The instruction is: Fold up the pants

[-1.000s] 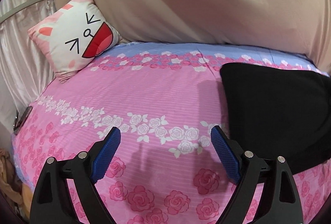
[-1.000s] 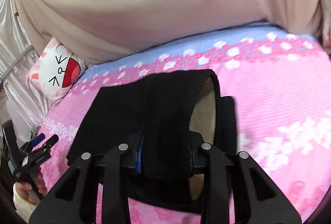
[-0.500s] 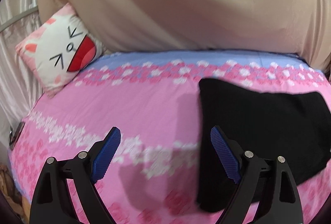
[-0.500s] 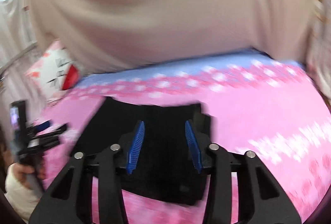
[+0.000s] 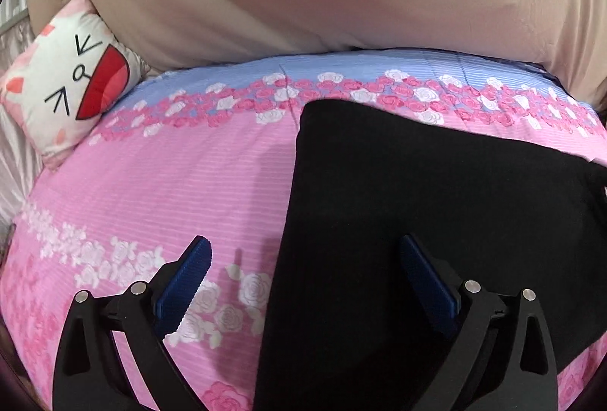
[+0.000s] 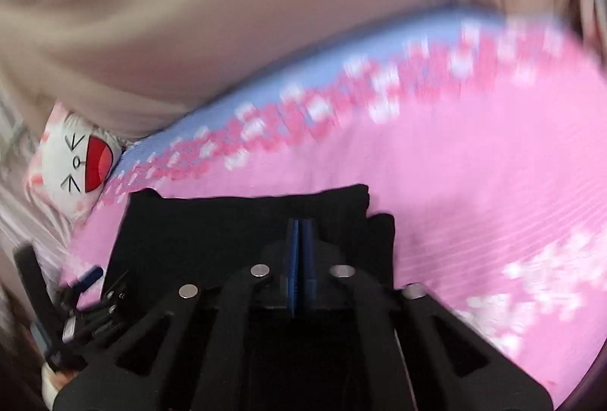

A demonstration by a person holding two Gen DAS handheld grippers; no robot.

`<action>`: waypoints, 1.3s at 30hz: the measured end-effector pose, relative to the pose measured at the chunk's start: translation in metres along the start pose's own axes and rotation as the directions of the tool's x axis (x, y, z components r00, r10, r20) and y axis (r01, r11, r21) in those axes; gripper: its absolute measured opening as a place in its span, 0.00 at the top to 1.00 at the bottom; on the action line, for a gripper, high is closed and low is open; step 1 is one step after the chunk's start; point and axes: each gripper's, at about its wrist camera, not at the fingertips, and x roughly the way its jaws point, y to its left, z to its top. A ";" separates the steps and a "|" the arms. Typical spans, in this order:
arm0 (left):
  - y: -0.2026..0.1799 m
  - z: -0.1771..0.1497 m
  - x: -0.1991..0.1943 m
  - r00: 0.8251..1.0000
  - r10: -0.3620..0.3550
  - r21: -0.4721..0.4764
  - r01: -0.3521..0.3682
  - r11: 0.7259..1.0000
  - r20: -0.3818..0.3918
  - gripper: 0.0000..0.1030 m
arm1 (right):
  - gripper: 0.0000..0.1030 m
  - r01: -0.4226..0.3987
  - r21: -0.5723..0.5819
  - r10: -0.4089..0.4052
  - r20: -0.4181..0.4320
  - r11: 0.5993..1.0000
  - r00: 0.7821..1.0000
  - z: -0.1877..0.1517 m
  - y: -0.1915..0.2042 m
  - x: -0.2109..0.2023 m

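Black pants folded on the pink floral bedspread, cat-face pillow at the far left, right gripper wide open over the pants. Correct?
Not quite: the right gripper is shut, its blue fingers pressed together with no cloth between them, as the right wrist view shows. The rest holds: folded black pants on the pink floral bedspread, cat-face pillow at the far left.

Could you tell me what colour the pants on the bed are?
Plain black pants, clearest in the left wrist view.
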 end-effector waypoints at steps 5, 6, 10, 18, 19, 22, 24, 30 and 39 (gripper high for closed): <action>0.008 -0.002 -0.018 1.000 -0.020 -0.016 0.020 1.000 0.020 0.06 | 0.99 0.097 -0.100 -0.104 -0.068 0.990 0.992 -0.039 -0.010 0.012; 0.009 -0.003 -0.023 1.000 -0.016 -0.010 0.016 1.000 0.024 0.06 | 0.99 0.082 -0.041 -0.085 -0.074 0.996 0.994 -0.038 -0.015 0.003; 0.015 -0.015 -0.041 0.999 -0.001 0.018 0.000 1.000 0.052 0.06 | 0.92 0.045 -0.147 -0.045 0.007 0.988 0.999 -0.046 0.019 -0.049; 0.005 -0.047 -0.031 0.998 0.048 0.089 -0.051 0.995 0.039 0.05 | 0.91 0.112 -0.164 -0.120 -0.039 0.980 0.992 -0.076 0.009 -0.055; 0.006 -0.048 -0.031 0.998 0.042 0.076 -0.046 0.996 0.045 0.05 | 0.89 0.103 -0.175 -0.110 -0.027 0.979 0.994 -0.074 0.015 -0.058; 0.012 -0.046 -0.033 0.999 0.018 0.042 -0.019 0.999 0.026 0.05 | 0.93 0.107 -0.264 -0.131 -0.075 0.959 0.989 -0.083 0.030 -0.046; 0.019 -0.044 -0.040 1.000 -0.001 0.019 0.001 1.000 0.023 0.05 | 0.95 0.147 -0.283 -0.181 -0.099 0.948 0.978 -0.094 0.016 -0.029; 0.070 -0.051 -0.073 0.992 0.100 -0.036 -0.098 0.995 0.074 0.05 | 0.83 0.090 -0.139 -0.094 -0.023 0.986 0.995 -0.081 0.000 -0.077; 0.102 -0.075 -0.063 0.992 0.122 -0.088 -0.124 0.988 -0.021 0.05 | 0.35 0.068 -0.063 -0.070 -0.027 0.996 0.997 -0.091 -0.012 -0.084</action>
